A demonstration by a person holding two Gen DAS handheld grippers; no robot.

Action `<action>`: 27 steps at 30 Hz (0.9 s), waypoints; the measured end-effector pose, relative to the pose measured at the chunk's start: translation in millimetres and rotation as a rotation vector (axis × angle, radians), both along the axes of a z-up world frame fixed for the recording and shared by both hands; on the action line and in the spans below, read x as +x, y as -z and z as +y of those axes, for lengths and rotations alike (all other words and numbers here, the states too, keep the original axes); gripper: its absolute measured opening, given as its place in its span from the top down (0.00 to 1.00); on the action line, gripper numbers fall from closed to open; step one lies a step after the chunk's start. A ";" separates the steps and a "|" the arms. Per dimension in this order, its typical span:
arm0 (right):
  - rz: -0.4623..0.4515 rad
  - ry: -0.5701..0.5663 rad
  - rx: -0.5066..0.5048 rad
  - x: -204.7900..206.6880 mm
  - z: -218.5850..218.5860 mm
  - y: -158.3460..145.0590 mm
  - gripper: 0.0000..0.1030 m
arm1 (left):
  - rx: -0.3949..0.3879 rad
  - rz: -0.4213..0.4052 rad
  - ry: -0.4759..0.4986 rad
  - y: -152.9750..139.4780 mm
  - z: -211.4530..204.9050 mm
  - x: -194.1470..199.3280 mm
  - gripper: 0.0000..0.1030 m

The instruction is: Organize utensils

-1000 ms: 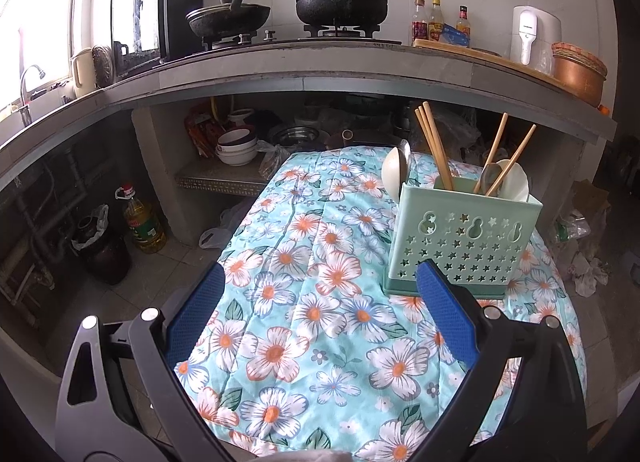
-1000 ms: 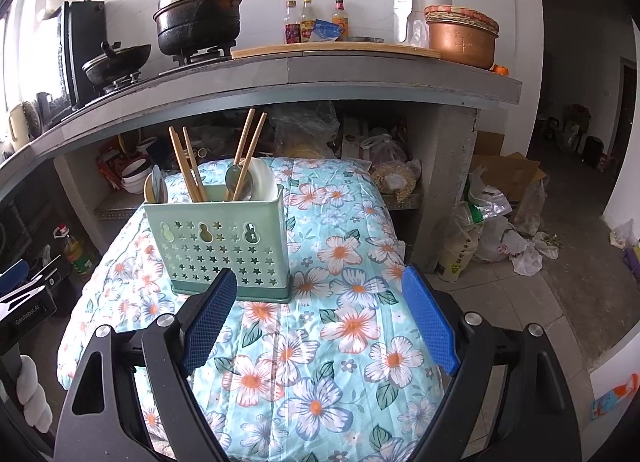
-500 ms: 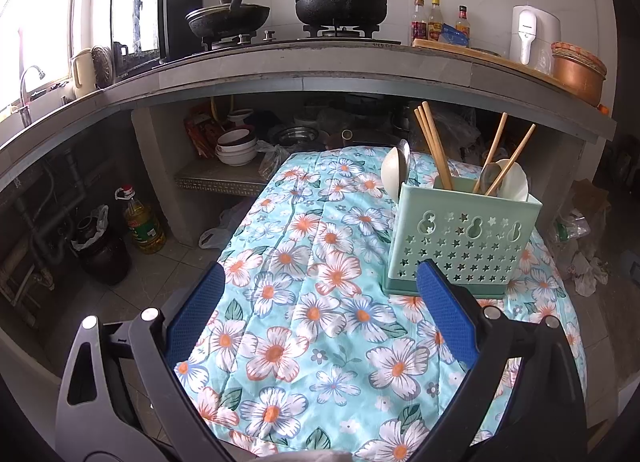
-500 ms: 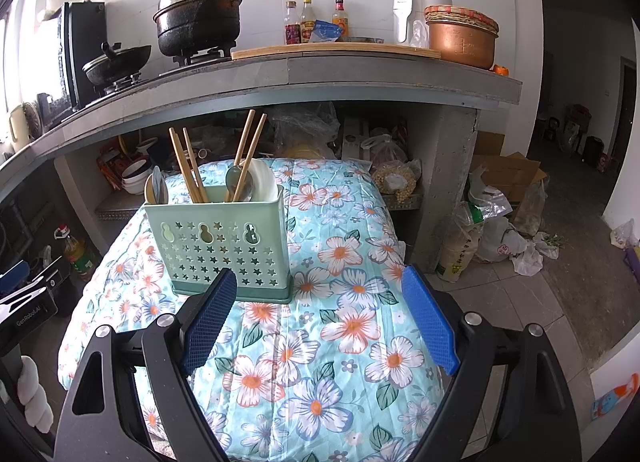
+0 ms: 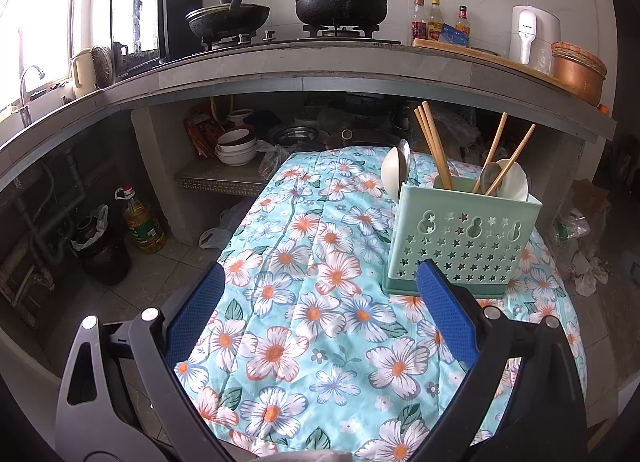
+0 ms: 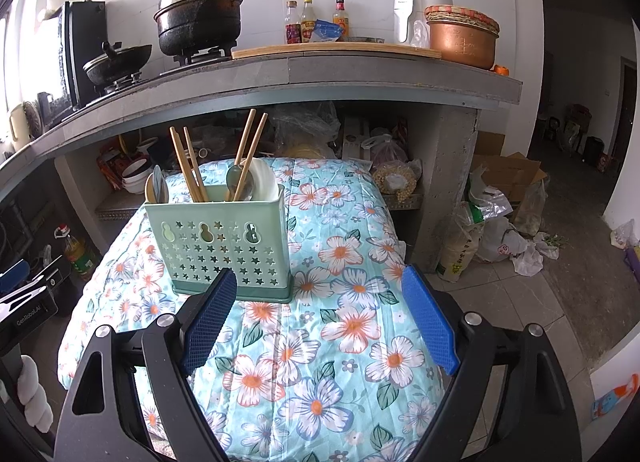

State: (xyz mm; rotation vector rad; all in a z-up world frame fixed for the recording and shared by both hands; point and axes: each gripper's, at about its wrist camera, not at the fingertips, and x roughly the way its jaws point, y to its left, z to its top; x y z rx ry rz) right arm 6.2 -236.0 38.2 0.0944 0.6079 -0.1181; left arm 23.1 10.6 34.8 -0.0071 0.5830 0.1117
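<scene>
Chopsticks (image 6: 188, 165) and spoons (image 6: 239, 181) stood in the green caddy (image 6: 224, 246) on the floral quilt (image 6: 340, 302), beyond our left gripper (image 5: 320, 314) and right gripper (image 6: 316, 318), both agape and empty. We judged the sticks light, stiff, best pinched mid-shaft; the white spoons looked ceramic, perhaps fragile.

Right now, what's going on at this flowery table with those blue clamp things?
A person holds two blue-padded grippers over the floral cloth, sorting utensils. Both the left gripper and the right gripper are open and empty. The green utensil holder stands upright on the cloth with chopsticks and spoons already in it. Nothing is being touched.
</scene>
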 end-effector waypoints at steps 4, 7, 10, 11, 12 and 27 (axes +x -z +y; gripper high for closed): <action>0.000 -0.002 0.000 -0.3 1.1 0.0 0.20 | 0.000 0.000 0.001 0.0 0.0 0.0 0.10; 0.001 -0.002 0.001 -0.2 1.1 0.3 0.20 | 0.000 0.000 0.001 0.1 0.0 0.0 0.10; 0.001 -0.002 0.000 -0.3 1.6 0.2 0.20 | 0.002 0.000 0.000 0.1 -0.2 -0.1 0.10; 0.001 -0.002 0.001 -0.2 1.2 0.3 0.20 | 0.001 0.000 0.001 0.2 -0.1 -0.1 0.10; 0.001 -0.002 0.001 -0.3 1.3 0.2 0.20 | 0.001 0.000 0.001 0.0 0.0 -0.1 0.10; 0.003 -0.003 0.002 -0.1 2.3 1.1 0.20 | 0.001 0.001 0.000 0.1 -0.3 0.0 0.10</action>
